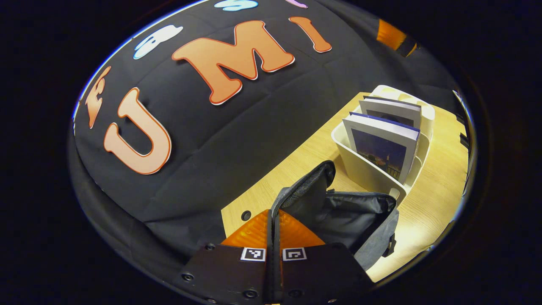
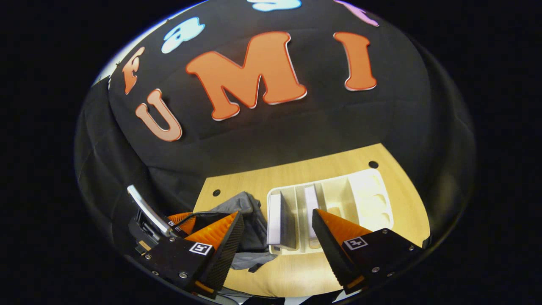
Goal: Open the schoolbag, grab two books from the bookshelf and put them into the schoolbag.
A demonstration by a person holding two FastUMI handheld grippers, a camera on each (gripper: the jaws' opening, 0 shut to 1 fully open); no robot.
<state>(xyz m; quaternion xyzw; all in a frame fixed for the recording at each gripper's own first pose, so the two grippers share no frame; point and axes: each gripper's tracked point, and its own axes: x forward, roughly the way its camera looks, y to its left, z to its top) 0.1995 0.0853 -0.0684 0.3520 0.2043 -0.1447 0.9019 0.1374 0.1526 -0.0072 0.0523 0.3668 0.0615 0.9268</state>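
The schoolbag [image 1: 338,216] lies open on the counter [image 1: 432,203], its edge pinched by the left gripper [image 1: 273,237]. Both books [image 1: 381,148] remain in the bookshelf [image 1: 364,169]; the right gripper [image 2: 277,237] hangs spread above them.

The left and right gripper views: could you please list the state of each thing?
Schoolbag: open, flap held up.
Left gripper: shut on the schoolbag's flap.
Right gripper: open, above the bookshelf.
Bookshelf: holds two upright books.
Front book: upright in its slot.
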